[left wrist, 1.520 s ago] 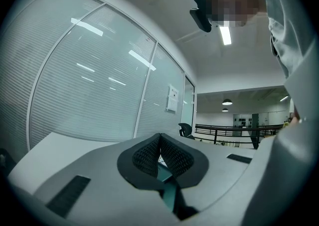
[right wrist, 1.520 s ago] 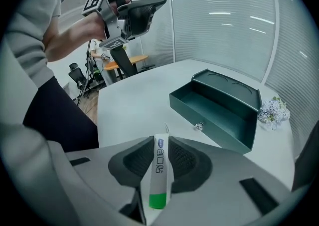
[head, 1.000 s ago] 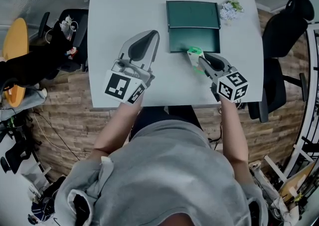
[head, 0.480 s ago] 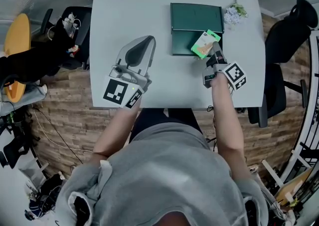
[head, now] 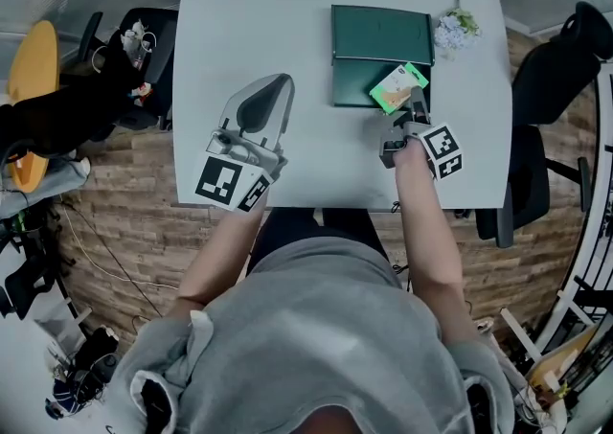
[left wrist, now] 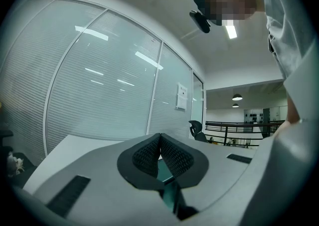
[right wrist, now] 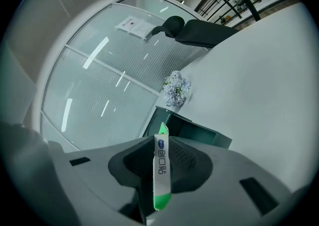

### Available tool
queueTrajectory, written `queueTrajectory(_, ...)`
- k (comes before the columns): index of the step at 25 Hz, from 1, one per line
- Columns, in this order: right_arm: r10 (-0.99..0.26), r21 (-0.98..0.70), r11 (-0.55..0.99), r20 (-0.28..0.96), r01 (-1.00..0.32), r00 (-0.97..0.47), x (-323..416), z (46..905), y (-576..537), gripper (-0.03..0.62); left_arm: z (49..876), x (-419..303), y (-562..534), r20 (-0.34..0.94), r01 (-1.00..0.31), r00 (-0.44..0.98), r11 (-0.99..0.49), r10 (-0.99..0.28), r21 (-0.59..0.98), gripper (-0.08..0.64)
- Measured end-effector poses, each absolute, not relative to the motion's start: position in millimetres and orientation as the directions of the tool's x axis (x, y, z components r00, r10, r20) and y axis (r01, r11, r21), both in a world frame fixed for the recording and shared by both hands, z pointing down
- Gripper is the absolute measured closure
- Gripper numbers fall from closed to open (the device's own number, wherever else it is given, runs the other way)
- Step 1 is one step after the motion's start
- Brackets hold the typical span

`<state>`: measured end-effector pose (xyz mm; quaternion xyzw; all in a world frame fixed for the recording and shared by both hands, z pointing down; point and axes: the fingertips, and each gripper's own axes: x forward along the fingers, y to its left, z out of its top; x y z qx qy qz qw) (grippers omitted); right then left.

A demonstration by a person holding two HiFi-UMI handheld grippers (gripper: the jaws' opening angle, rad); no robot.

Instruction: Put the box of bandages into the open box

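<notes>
The dark green open box (head: 362, 82) sits on the white table, its lid (head: 381, 34) laid back behind it. The flat green and white box of bandages (head: 398, 86) hangs tilted over the open box's right front corner, and my right gripper (head: 413, 102) is shut on it. In the right gripper view the bandage box (right wrist: 161, 170) stands edge-on between the pads, with the open box (right wrist: 192, 129) just beyond. My left gripper (head: 278, 83) rests over the table left of the box, shut with nothing in it; its pads (left wrist: 159, 154) meet.
A small bunch of pale flowers (head: 452, 28) lies at the lid's right end. The table's front edge (head: 316, 203) runs just below both grippers. Office chairs (head: 546, 87) stand to the right, and a yellow stool (head: 29, 87) and clutter to the left.
My right gripper lifted the bandage box off the table by the open box's front edge and carried it up and right over the box's right front corner. The left gripper barely moved.
</notes>
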<state>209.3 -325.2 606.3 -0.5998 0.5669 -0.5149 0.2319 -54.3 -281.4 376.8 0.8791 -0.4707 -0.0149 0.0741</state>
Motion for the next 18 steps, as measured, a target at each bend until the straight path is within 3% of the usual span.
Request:
queueTrajectory(9, -0.912, -0.851, -0.314, 0.393, -0.421, -0.115, 214, 616, -323, 0.485, 381, -54, -280, 0.048, -0.820, 0.565, -0.553, -0.824, 0.148, 0.541)
queueTrajectory(18, -0.852, -0.747, -0.208, 0.455, -0.631, -0.259, 195, 613, -327, 0.470, 380, -53, -278, 0.047, -0.817, 0.568, -0.556, -0.822, 0.152, 0.541)
